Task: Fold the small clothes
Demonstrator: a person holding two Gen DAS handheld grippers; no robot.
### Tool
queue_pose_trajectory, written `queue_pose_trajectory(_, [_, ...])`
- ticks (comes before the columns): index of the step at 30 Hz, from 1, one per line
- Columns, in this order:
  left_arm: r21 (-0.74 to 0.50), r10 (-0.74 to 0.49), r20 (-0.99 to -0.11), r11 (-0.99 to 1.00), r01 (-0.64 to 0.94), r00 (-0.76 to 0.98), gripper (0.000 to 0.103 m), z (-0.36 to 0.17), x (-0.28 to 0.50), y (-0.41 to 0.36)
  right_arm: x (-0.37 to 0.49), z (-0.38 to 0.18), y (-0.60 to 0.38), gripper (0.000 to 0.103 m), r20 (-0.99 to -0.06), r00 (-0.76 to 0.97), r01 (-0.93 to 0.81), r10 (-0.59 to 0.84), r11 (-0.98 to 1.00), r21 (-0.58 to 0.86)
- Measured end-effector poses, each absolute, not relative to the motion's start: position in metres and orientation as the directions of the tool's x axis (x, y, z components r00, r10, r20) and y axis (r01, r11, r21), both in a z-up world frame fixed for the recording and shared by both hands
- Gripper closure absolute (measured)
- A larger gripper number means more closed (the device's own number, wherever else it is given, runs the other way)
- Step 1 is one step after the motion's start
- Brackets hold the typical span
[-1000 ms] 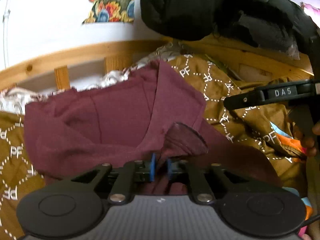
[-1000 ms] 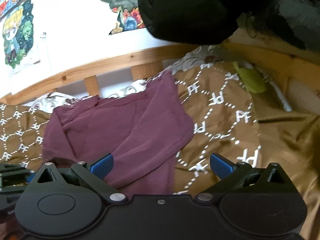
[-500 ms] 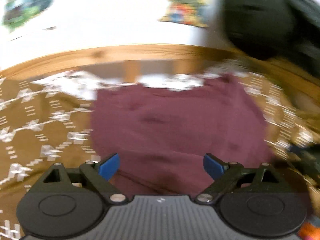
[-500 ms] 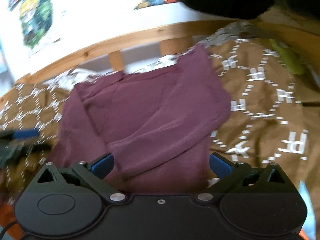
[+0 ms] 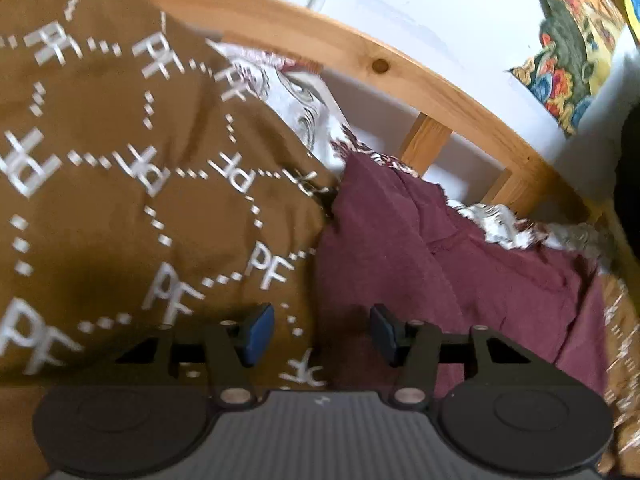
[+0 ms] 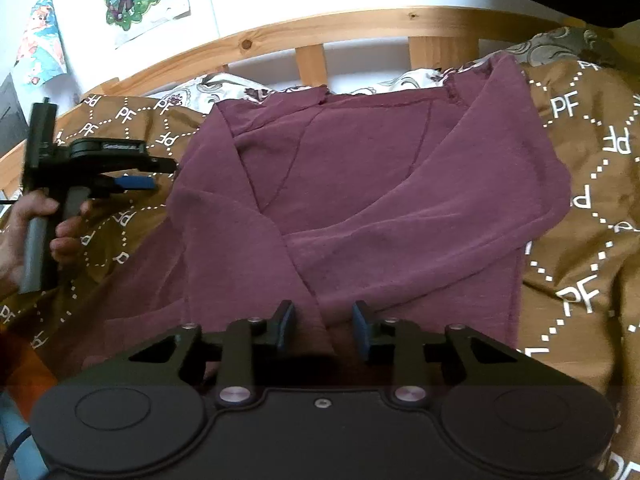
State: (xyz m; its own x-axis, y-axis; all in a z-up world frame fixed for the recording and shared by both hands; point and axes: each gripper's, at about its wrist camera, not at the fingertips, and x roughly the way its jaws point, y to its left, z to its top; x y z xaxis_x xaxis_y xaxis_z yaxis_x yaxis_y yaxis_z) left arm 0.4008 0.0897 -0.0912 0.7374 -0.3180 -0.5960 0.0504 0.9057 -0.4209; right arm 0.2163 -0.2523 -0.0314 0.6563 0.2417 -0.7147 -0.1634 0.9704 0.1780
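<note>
Left wrist view: the left gripper (image 5: 322, 330) stands partly spread with nothing between its fingers, over the left edge of the maroon top (image 5: 448, 264), which lies on the brown quilt (image 5: 120, 184); the wooden rail (image 5: 380, 66) runs far behind. Right wrist view: the right gripper (image 6: 323, 326) stands narrowly parted over the near hem of the maroon top (image 6: 380, 184), a ridge of cloth between the fingers, unpinched; both sleeves lie crossed over the body.

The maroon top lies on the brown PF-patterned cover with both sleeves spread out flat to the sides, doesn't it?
Not quite: the maroon top does lie on the brown PF-patterned cover, but its sleeves are folded in across the body, as the right wrist view shows.
</note>
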Motion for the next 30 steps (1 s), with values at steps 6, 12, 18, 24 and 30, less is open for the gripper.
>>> queue_pose_trajectory(6, [-0.458,-0.337,-0.595,0.888,0.037,0.730,0.098,-0.089,0.407,0.086,0.214,-0.032,-0.248,0.097,-0.714,0.654,-0.199,0.249,0.968,0.155])
queue_pose_trajectory(12, [-0.373,-0.188,-0.577,0.927,-0.051,0.795,0.100,-0.070,0.398,0.075,0.208,-0.026,-0.246,0.099,-0.706,0.665,-0.208,0.246,0.968,0.141])
queue_pose_trajectory(18, [-0.291,-0.150,-0.645,0.955,-0.059,0.750,0.095,-0.079,0.404,0.064,0.209,-0.029,-0.245,0.099,-0.724,0.646,-0.214,0.241,0.968,0.131])
queue_pose_trajectory(24, [-0.278,-0.131,-0.597,0.959,-0.050,0.792,0.025,-0.065,0.386,0.068,0.208,-0.032,-0.250,0.094,-0.742,0.629,-0.182,0.233,0.972,0.151])
queue_pose_trajectory(30, [-0.220,-0.075,-0.581,0.973,-0.068,0.810,0.005,-0.039,0.346,0.066,0.198,-0.018,-0.261,0.075,-0.720,0.670,-0.104,0.183,0.983,0.153])
